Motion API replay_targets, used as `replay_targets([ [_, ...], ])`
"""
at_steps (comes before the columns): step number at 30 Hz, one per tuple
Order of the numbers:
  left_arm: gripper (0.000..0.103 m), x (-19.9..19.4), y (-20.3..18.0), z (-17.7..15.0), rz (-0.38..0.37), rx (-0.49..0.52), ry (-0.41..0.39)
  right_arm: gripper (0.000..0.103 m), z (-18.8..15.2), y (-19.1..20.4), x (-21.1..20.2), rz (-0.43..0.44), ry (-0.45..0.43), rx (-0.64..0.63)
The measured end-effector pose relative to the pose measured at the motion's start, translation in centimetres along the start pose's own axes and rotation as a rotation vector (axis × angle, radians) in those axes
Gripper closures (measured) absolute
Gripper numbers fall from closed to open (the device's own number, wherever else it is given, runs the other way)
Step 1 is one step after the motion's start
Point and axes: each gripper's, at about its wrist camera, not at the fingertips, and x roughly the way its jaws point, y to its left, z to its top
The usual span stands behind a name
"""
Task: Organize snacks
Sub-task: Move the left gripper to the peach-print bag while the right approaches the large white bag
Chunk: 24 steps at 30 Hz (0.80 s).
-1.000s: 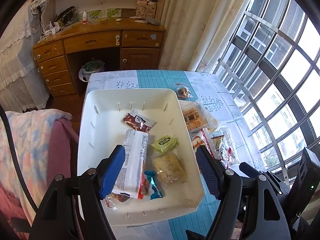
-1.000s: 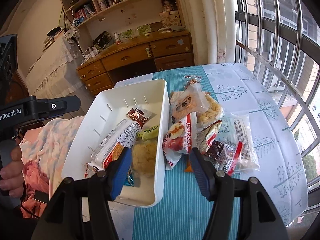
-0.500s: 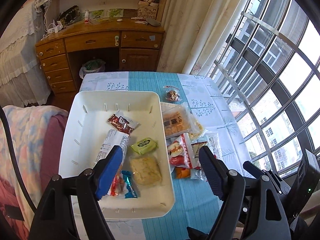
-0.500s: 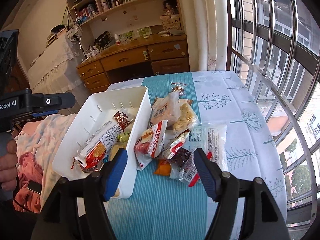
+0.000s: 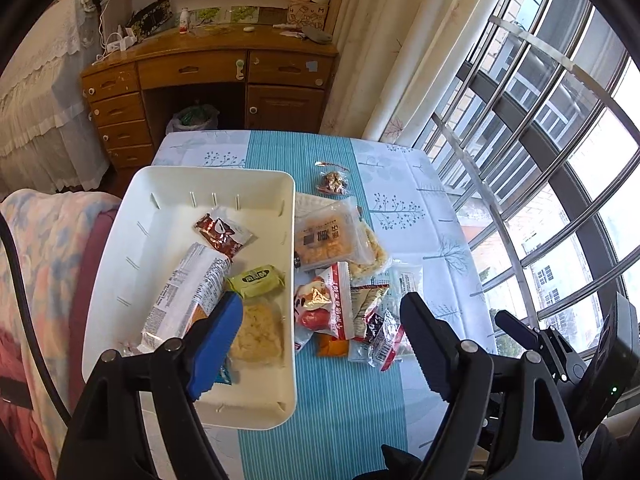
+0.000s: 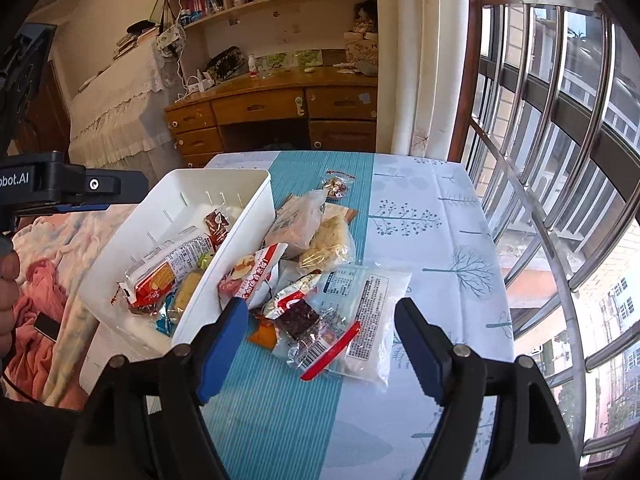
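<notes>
**Both Tools Spread, Above the Table's Near Edge**

Your left gripper (image 5: 320,344) has its jaws apart and holds nothing; it hangs over the near right corner of the white bin (image 5: 132,216). Your right gripper (image 6: 320,344) is likewise spread and empty, above the loose snack pile (image 6: 320,280).

The bin sits along the table's left edge, its right wall touching the pile. Inside it lie a long white-and-orange pack (image 5: 188,292), a brown packet (image 5: 222,234), a green packet (image 5: 256,278) and a pale cake (image 5: 258,332).

A small nut packet (image 6: 337,187) lies apart, farther back on the teal stripe. The tablecloth (image 6: 440,232) is bare between the pile and the window-side edge, and the near teal strip is also free.
</notes>
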Motion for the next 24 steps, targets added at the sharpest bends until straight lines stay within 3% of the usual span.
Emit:
replay_targets([
  [11, 0.023, 5.1, -2.1, 0.2, 0.061, 0.015, 0.159, 0.020, -0.5, -1.6, 2.7, 0.000, 0.069, -0.114],
  [20, 0.023, 12.3, -2.3, 0.2, 0.169, 0.017, 0.387, 0.020, -0.6, -4.2, 5.9, 0.018, 0.158, -0.031],
  [24, 0.023, 14.7, -2.2, 0.2, 0.209, 0.008, 0.448, 0.020, -0.8, -5.7, 7.8, 0.026, 0.206, 0.033],
])
